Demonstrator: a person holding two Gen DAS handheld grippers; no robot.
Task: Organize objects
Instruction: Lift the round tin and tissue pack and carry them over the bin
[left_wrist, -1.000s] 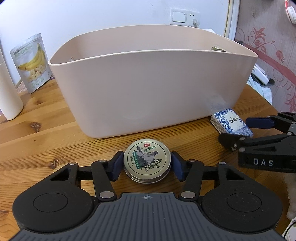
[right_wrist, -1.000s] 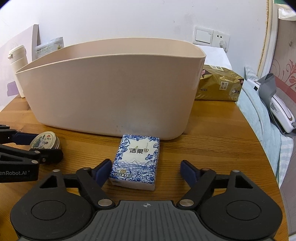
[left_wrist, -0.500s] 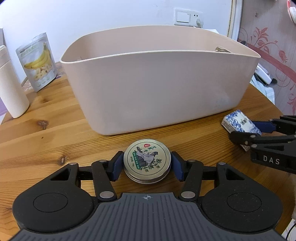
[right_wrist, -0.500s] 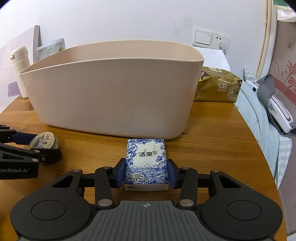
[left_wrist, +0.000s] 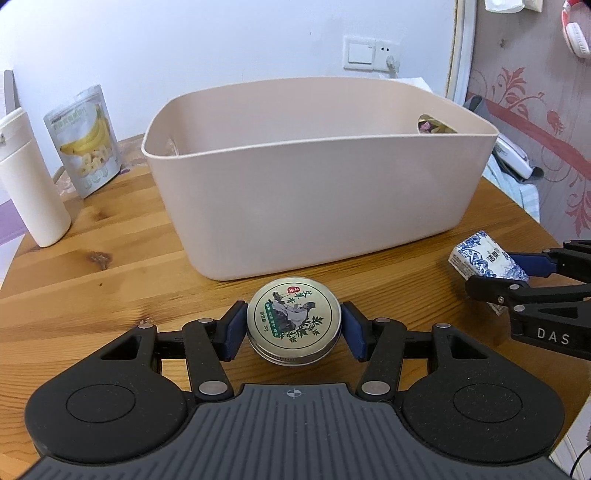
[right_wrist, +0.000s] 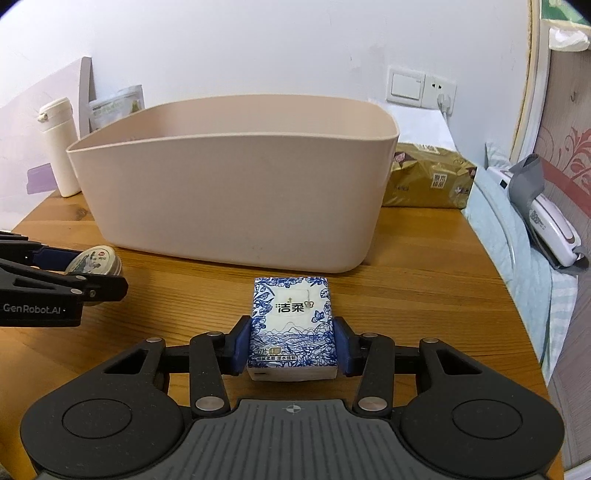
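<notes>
Tin (left_wrist: 293, 320) before bin (left_wrist: 317, 192)

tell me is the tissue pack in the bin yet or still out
Out. The tissue pack is clamped in the right gripper, in front of the beige bin.

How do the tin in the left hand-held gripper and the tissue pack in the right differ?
The tin is round, flat, silver metal with a green label; the tissue pack is rectangular, soft, blue-and-white. Both are clamped between blue pads, just in front of the beige bin.
</notes>
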